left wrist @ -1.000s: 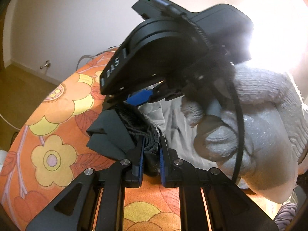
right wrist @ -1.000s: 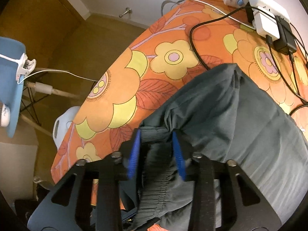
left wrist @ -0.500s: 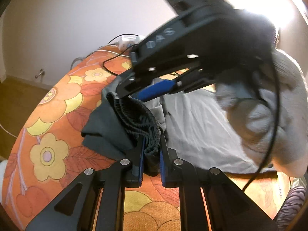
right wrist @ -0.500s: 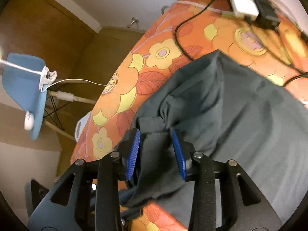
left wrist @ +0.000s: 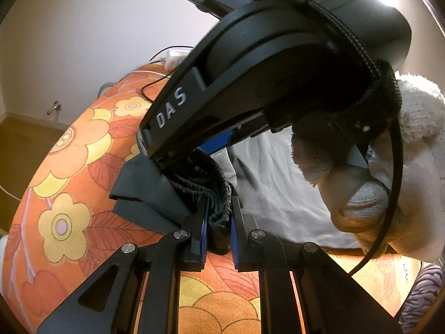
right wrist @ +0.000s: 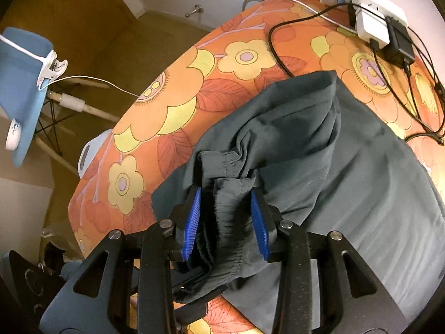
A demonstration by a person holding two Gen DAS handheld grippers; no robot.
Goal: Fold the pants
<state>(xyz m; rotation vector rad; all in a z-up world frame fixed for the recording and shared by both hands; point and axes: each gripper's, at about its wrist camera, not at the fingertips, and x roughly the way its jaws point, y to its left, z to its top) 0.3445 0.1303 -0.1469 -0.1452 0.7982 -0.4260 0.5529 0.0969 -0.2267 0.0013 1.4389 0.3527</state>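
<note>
Dark grey-green pants (right wrist: pixel 347 167) lie on the flowered orange tablecloth (right wrist: pixel 172 97). My left gripper (left wrist: pixel 218 208) is shut on the bunched elastic waistband (left wrist: pixel 205 183) near the table's front. From there the waistband climbs into my right gripper (right wrist: pixel 225 208), which points steeply down. Gathered waistband (right wrist: pixel 230 222) fills the gap between its blue pads (right wrist: pixel 192 220). In the left wrist view a white-gloved hand (left wrist: pixel 389 194) holds the right gripper just above the pants (left wrist: pixel 278 194) and hides much of them.
A white power strip with plugged adapters (right wrist: pixel 370 19) and black cables (right wrist: pixel 278 44) lies at the table's far end, just past the pants. The table edge curves off to the left above the floor. A blue chair (right wrist: pixel 19 83) stands beyond it.
The right gripper swung away to the right, then came back close over the waistband, which now stands bunched higher between its pads. The left gripper kept its hold and place.
</note>
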